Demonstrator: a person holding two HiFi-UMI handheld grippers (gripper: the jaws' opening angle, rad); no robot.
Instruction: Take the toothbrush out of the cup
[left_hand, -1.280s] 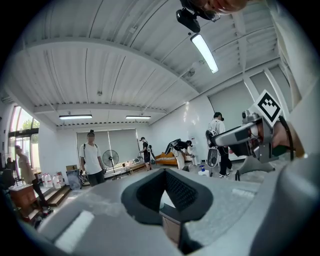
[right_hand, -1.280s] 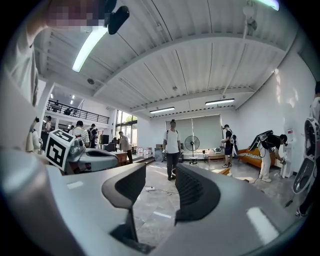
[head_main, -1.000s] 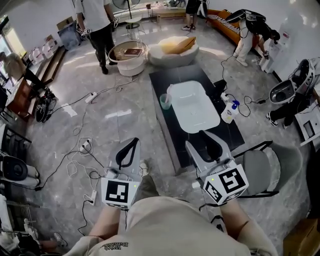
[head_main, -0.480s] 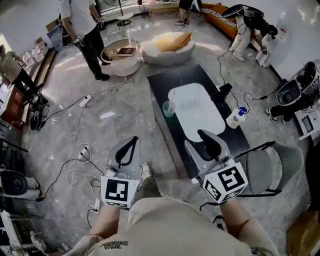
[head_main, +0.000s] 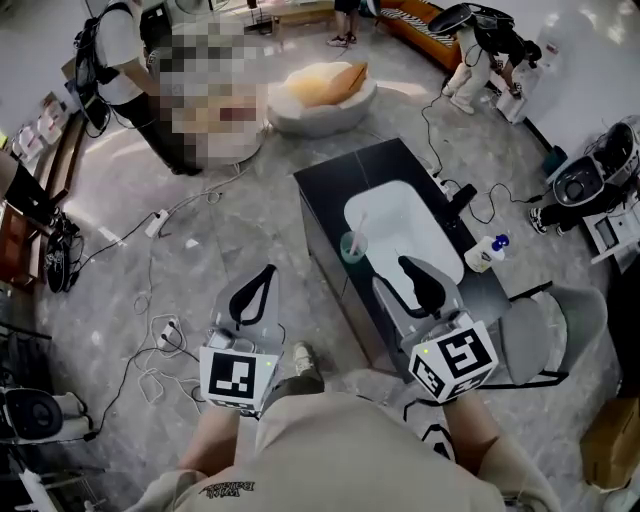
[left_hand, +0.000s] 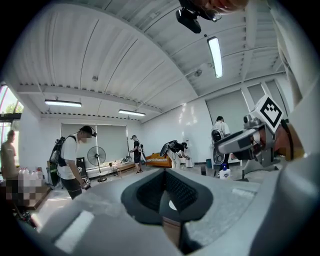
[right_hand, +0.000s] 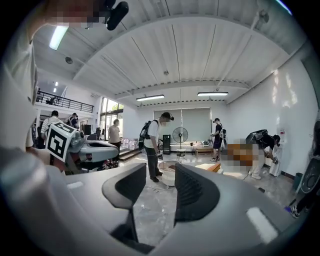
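Observation:
A translucent green cup stands on the black table, by the left rim of a white basin. A pale toothbrush stands upright in the cup. My right gripper hovers just right of the cup and nearer to me, over the basin's near end; its jaws stand a little apart with nothing between them. My left gripper hangs over the floor left of the table, its jaws closed together and empty. Neither gripper view shows the cup.
A soap bottle with a blue cap stands on the table's right edge. A grey chair is at the right. Cables and a power strip lie on the floor at the left. A round beige cushion seat and several people are farther back.
The table, cup and basin have come closer to me and now sit right in front of my right gripper. Both grippers keep the same pose.

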